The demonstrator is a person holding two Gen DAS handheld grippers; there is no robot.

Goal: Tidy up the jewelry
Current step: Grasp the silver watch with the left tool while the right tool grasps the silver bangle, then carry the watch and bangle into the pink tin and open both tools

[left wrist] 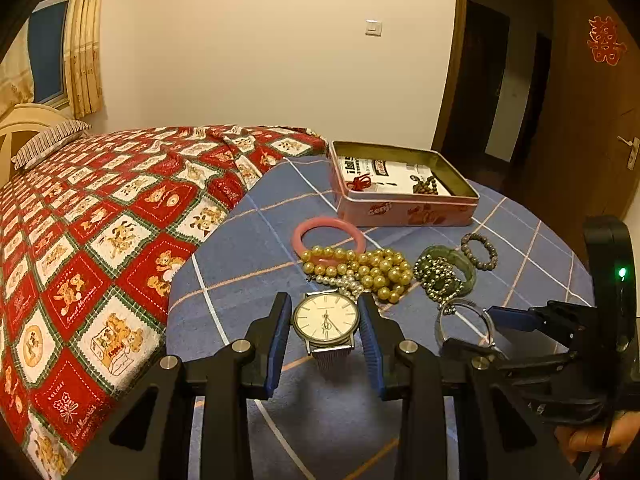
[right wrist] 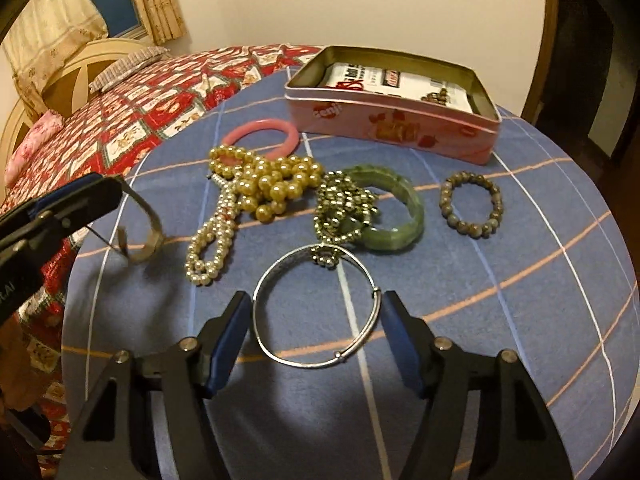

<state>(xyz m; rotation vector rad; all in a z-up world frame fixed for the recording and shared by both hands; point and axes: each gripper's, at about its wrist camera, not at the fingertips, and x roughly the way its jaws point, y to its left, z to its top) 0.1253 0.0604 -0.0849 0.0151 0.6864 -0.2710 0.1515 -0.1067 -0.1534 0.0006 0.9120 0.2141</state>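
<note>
The left gripper (left wrist: 325, 334) clamps the wristwatch (left wrist: 326, 317) by its stiff, slippery case, lifted near the blue cloth (left wrist: 248, 248), while the right gripper (right wrist: 316, 330) stands open around the thin, light silver bangle (right wrist: 316, 306), best pinched across its rim.

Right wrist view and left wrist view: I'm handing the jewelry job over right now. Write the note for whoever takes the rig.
Left gripper: shut on the wristwatch, lifted off the cloth.
Right gripper: open, straddling the silver bangle, which lies flat.
Done: a red-corded piece and a dark bead bracelet are in the pink tin.
Left: watch, silver bangle, pink bangle, gold pearl strand, small white pearl strand, metal bead chain, green bangle, brown bead bracelet.
</note>
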